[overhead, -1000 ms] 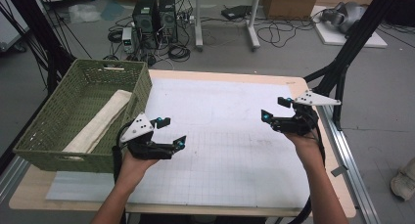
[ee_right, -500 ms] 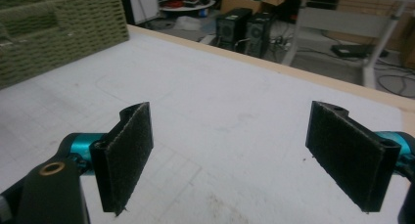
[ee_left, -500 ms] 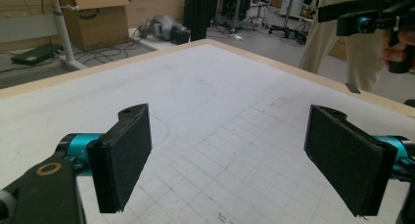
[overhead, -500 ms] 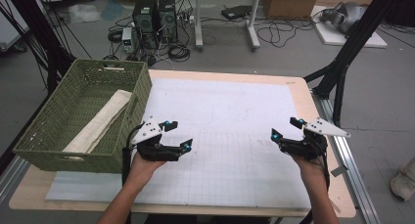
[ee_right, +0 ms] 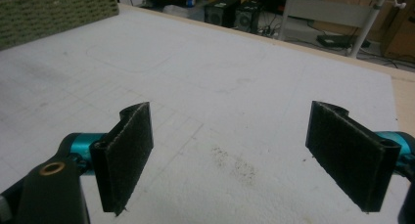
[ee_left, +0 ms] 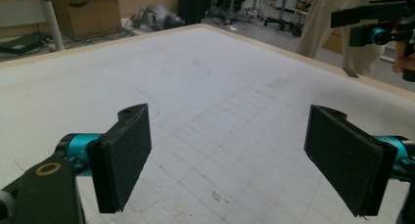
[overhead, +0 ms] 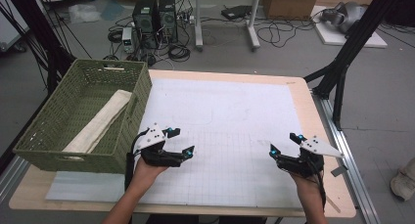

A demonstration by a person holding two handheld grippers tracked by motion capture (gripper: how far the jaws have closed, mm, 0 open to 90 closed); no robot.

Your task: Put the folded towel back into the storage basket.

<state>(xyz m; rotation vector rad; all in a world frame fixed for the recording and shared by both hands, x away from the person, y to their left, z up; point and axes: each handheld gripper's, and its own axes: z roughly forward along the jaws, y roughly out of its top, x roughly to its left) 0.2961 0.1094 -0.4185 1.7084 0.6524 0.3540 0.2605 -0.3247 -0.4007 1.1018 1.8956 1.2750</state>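
Hovering wide open and empty over the white gridded mat (overhead: pixel 230 116), the left gripper (overhead: pixel 181 142) and right gripper (overhead: pixel 285 143) sit well apart. A woven green basket (overhead: pixel 134 94) at the table's left edge holds what looks like folded cream cloth (overhead: pixel 100 121).

- My table (overhead: pixel 313 116) is pale wood at the rim, with a white gridded mat (overhead: pixel 230 121) spread over most of it;
- beyond its far edge I see grey floor (overhead: pixel 293 57) strewn with black cables (overhead: pixel 274 33);
- two black computer towers (overhead: pixel 156 11) stand there, beside white desk legs (overhead: pixel 253 18);
- cardboard boxes (overhead: pixel 288 1) sit farther back;
- a black frame strut (overhead: pixel 352 43) rises at my right, and a metal rail (overhead: pixel 352 165) runs along that side;
- the light is even and soft.
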